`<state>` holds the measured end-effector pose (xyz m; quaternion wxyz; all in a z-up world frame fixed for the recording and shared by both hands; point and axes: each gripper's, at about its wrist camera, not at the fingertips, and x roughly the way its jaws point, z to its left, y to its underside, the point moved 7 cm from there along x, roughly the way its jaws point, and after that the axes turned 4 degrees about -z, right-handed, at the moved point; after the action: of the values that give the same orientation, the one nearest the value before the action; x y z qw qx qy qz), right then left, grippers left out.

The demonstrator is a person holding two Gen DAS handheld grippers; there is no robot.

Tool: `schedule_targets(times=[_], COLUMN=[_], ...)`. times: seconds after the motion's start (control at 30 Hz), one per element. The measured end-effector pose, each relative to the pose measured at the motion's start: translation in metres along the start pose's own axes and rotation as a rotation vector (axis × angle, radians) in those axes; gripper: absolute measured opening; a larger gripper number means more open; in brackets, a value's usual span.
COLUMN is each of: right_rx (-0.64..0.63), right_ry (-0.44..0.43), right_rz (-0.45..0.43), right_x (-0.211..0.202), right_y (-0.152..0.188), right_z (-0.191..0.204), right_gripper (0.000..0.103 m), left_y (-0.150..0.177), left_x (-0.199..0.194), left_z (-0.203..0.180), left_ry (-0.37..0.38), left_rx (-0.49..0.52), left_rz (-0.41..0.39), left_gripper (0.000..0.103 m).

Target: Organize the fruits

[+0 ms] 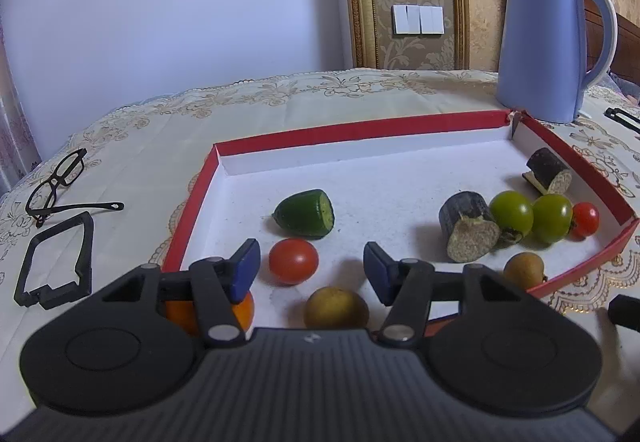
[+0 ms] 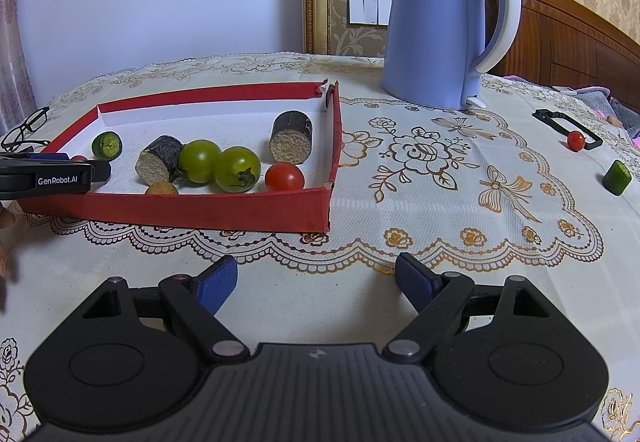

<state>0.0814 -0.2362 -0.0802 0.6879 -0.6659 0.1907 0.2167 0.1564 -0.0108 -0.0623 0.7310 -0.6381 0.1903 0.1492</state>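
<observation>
Hovering left gripper (image 1: 311,270) over red tray (image 1: 344,130), fingers spread, empty; right gripper (image 2: 316,282) spread over bare bench (image 2: 400,202).

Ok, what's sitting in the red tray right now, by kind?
Red tomatoes: 2
Green tomatoes: 2
Cucumber piece: 1
Dark-skinned cut pieces: 2
Yellow-brown fruits: 2
Orange fruit, partly hidden: 1
Total in the red tray: 10
</observation>
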Motion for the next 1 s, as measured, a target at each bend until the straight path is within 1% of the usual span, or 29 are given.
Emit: schedule_targets(times=[0.07,0.1,0.13,0.2,0.47,0.53,0.6,0.73,0.77,0.8,0.83,0.87,0.93,1.0], right_rx=[0.0,0.0,0.007,0.023,0.022,0.031,0.038,0.037,0.045,0.055,0.063,0.063,0.057,0.047], right_ry=[0.0,0.009,0.028,0.033,0.039,0.035,0.039,0.07,0.07,0.06,0.044,0.036,0.038,0.04], right_rz=[0.0,0.002,0.01,0.013,0.011,0.003,0.002,-0.044,-0.046,-0.043,-0.039,-0.043,-0.065,-0.096], right_x=[0.0,0.0,0.001,0.002,0.002,0.001,0.001,-0.007,-0.009,-0.011,-0.014,-0.018,-0.027,-0.035], right_y=[0.0,0.0,0.001,0.001,0.002,0.001,0.001,-0.002,-0.001,0.001,0.003,0.005,0.006,0.002], right_z=[0.0,-0.001,-0.003,-0.005,-0.005,-0.006,-0.007,-0.007,-0.007,-0.006,-0.003,0.001,0.008,0.016], right_gripper=[0.088,0.098,0.101,0.101,0.101,0.101,0.101,0.101,0.101,0.101,0.101,0.101,0.101,0.101], left_y=[0.0,0.0,0.0,0.0,0.0,0.0,0.0,0.001,0.001,0.001,0.0,0.0,0.001,0.004], left_x=[0.0,-0.001,-0.001,-0.002,-0.007,-0.012,-0.018,-0.032,-0.037,-0.045,-0.052,-0.06,-0.077,-0.092], left_z=[0.0,-0.001,-0.001,-0.002,-0.004,-0.005,-0.006,-0.005,-0.003,0.0,0.003,0.006,0.007,0.009], left_ry=[0.002,0.007,0.01,0.012,0.022,0.016,0.035,0.039,0.03,0.01,-0.003,-0.012,-0.025,-0.032], left_rx=[0.001,0.0,-0.001,-0.002,0.005,0.002,-0.008,-0.024,-0.032,-0.043,-0.052,-0.06,-0.049,-0.053], left_rz=[0.001,0.001,0.001,0.001,0.01,0.005,0.006,0.004,0.003,-0.005,-0.015,-0.026,-0.054,-0.057], left_gripper=[0.057,0.058,0.058,0.059,0.061,0.063,0.07,0.071,0.073,0.084,0.09,0.092,0.092,0.095])
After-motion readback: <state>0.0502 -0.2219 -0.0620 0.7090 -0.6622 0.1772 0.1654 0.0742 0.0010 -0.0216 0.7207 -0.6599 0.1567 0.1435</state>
